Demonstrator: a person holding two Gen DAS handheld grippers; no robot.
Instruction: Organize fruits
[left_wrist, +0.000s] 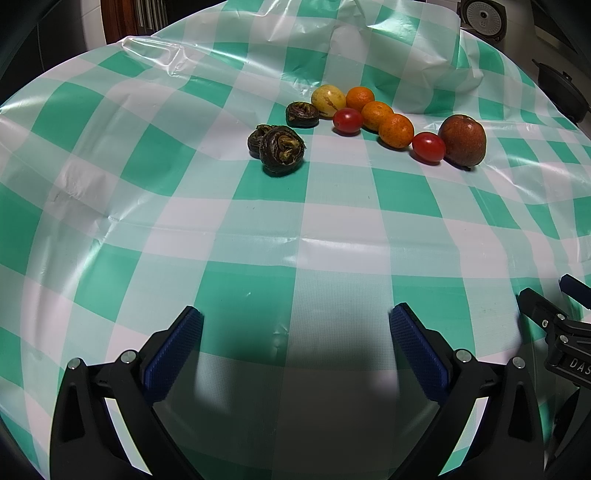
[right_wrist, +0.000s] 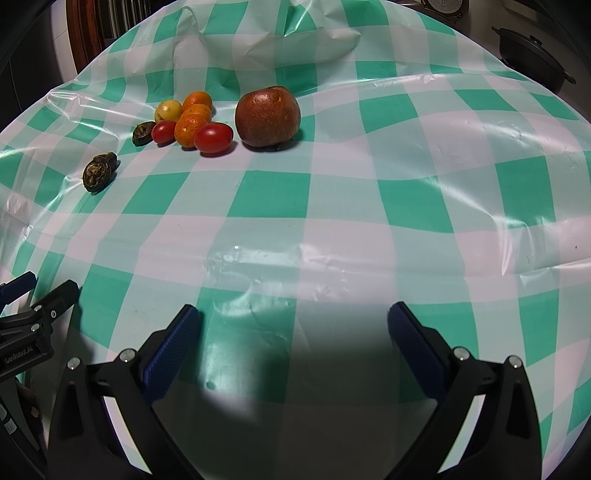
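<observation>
While fruits (left_wrist: 369, 122) cluster on the tablecloth (left_wrist: 295, 240), both grippers' fingers (left_wrist: 173, 354) (right_wrist: 417, 350) gape, empty

We see a green-and-white checked tablecloth (left_wrist: 295, 229), glossy, with pale glare streaks. Big apple (right_wrist: 267, 116) is reddish-brown with fine light speckles. Three mandarins (left_wrist: 376, 114) are orange. Two cherry tomatoes (left_wrist: 428, 147) are bright red. One round fruit (left_wrist: 328, 99) is pale yellow with faint brown marks. Three water chestnuts (left_wrist: 282, 147) are dark brown-black with yellowish-tan swirls. Left gripper (left_wrist: 295, 354) and right gripper (right_wrist: 293, 350) are both black, with blue textured pads (left_wrist: 173, 358) and silver screw heads. Pot (right_wrist: 532, 55) in the background is black.
</observation>
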